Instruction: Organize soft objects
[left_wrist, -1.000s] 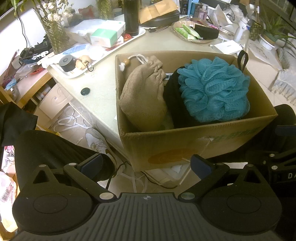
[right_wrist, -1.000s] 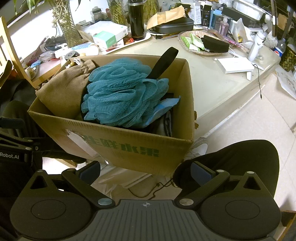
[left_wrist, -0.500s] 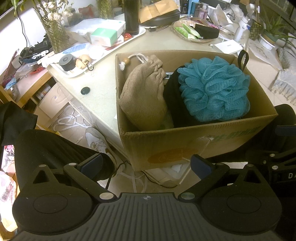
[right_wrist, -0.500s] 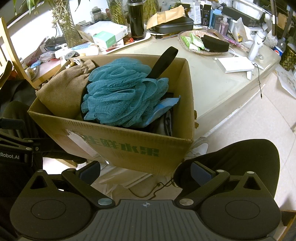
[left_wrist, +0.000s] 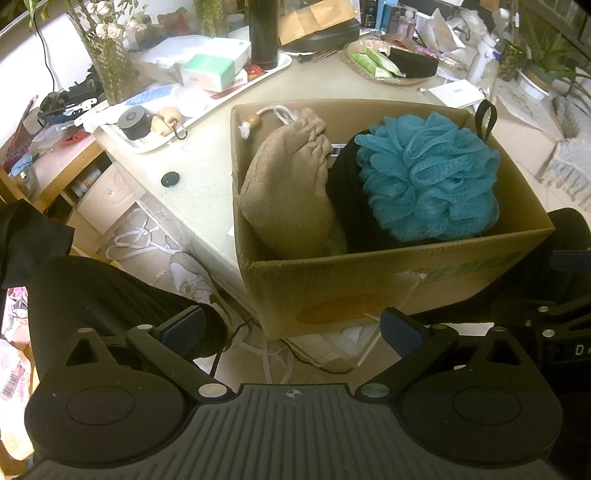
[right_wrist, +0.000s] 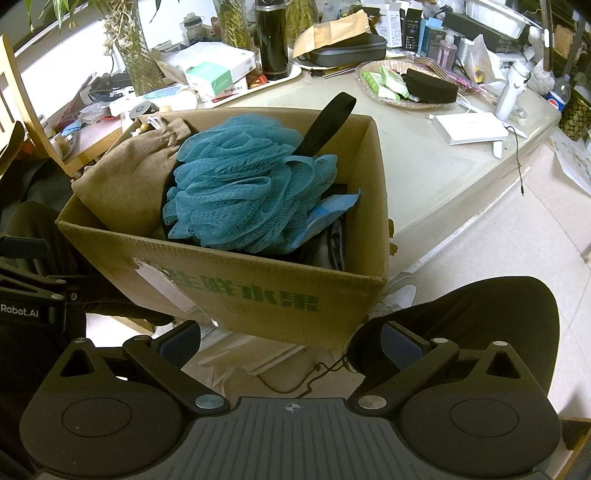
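while both grippers hang below the near wall of the cardboard box (left_wrist: 388, 280), we see the soft things lying inside it: the teal bath pouf (left_wrist: 428, 177) toward 2 o'clock on a black cloth (left_wrist: 354, 214), and the burlap pouch (left_wrist: 291, 192) at 10 o'clock. the left gripper (left_wrist: 291, 328) and the right gripper (right_wrist: 290, 341) both have their jaws wide apart and hold nothing. this fits a box just filled or one about to be sorted, so we judge no further; any reach should come from above, over the rim, and pinch gently. compared with a second ago, nothing has moved on the tabletop (left_wrist: 199, 192).
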